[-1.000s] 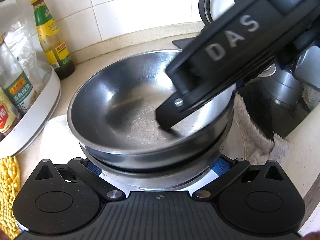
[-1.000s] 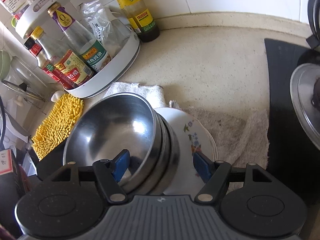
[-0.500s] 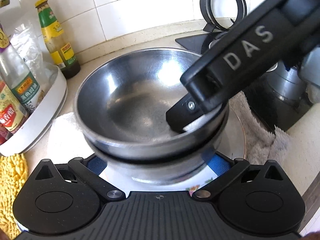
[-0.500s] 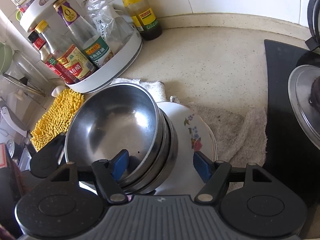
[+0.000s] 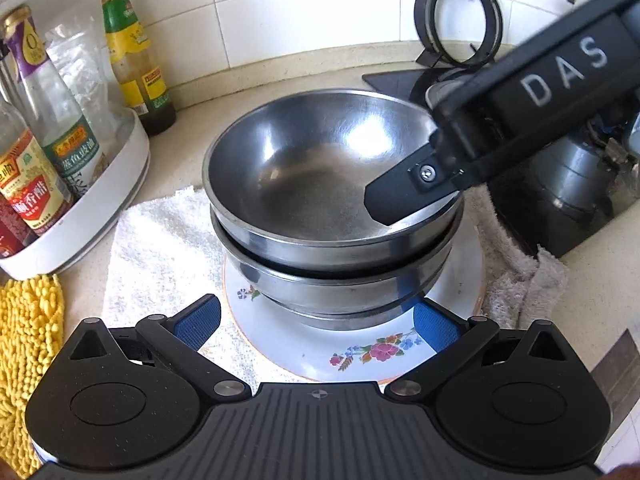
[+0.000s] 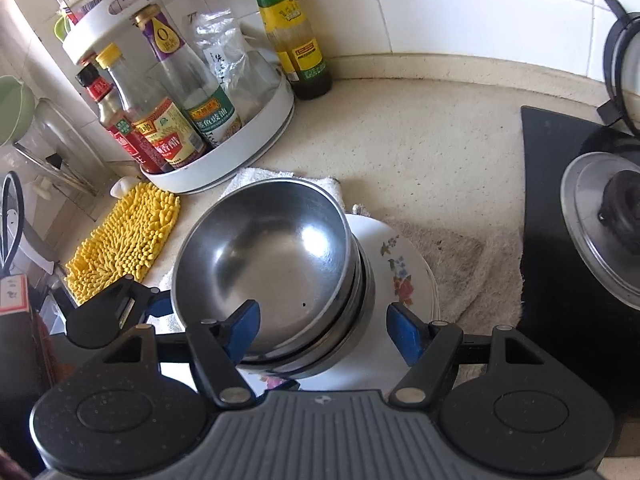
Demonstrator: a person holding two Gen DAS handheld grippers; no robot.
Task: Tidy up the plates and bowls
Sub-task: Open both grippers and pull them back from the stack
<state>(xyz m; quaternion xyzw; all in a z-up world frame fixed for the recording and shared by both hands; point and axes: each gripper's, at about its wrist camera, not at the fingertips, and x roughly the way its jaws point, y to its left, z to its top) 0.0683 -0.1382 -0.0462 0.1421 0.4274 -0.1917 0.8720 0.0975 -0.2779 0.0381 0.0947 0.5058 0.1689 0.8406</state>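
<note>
A stack of steel bowls (image 5: 320,184) (image 6: 264,256) stands on a floral plate (image 5: 360,352) (image 6: 400,264), which rests on a white towel (image 5: 160,248). My left gripper (image 5: 316,325) is open wide at the plate's near edge, with its blue pads on either side of the stack's base and touching nothing. My right gripper (image 6: 324,332) is open too. Its left pad (image 6: 244,330) hangs inside the top bowl near the rim, and its right pad (image 6: 404,334) is outside the stack, apart from the wall. In the left wrist view, that inner finger (image 5: 400,200) reaches over the bowl's right rim.
A white turntable tray (image 5: 100,216) (image 6: 256,152) of sauce bottles stands at the left, and a green-labelled bottle (image 5: 132,60) is beside it. A yellow chenille mat (image 6: 124,240) lies left. A grey cloth (image 6: 452,256), a black hob with a pot lid (image 6: 600,232) and a burner ring (image 5: 456,20) lie right.
Both grippers have drawn back and upward from the bowls, which look smaller now. The right finger has risen from the bowl's floor to near its rim. The stack stays on the plate.
</note>
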